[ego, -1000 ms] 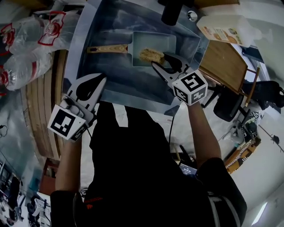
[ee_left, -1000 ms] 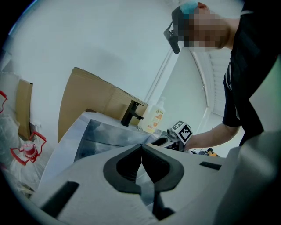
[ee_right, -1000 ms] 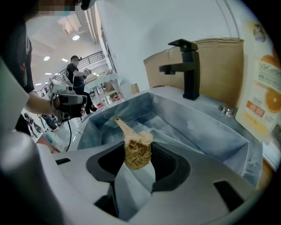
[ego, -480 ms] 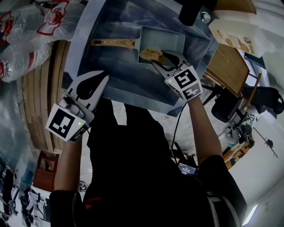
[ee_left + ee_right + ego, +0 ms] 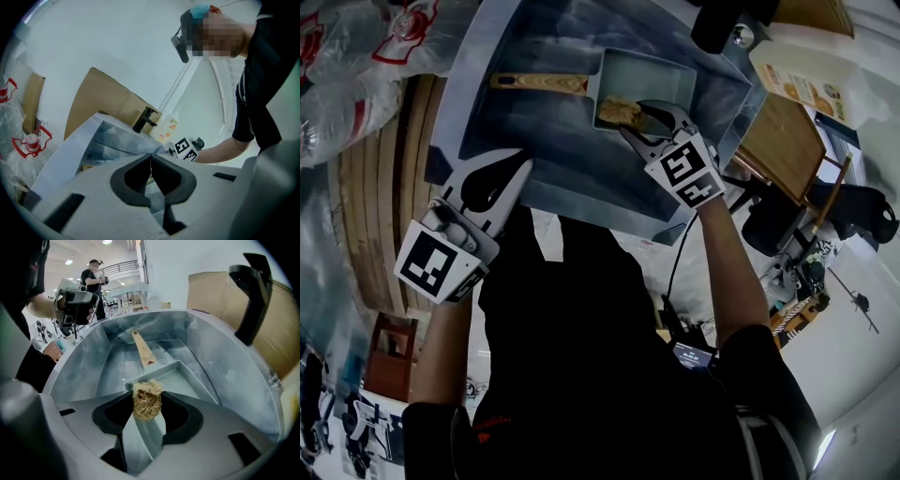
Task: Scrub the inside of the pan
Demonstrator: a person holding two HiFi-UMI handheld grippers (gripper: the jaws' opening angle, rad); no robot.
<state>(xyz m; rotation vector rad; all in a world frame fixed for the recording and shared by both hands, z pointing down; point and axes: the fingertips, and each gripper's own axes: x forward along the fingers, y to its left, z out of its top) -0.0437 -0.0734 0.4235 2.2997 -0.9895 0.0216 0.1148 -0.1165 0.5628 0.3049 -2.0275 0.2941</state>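
Clamping scrubber (image 5: 147, 399), right gripper (image 5: 632, 120) nearer pan handle (image 5: 540, 82)

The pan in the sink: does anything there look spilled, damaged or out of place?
Nothing stands out. The pan lies flat in the sink, with its wooden handle whole. The right gripper holds the scrubber over the pan; the left gripper is shut and empty, near the sink's rim.
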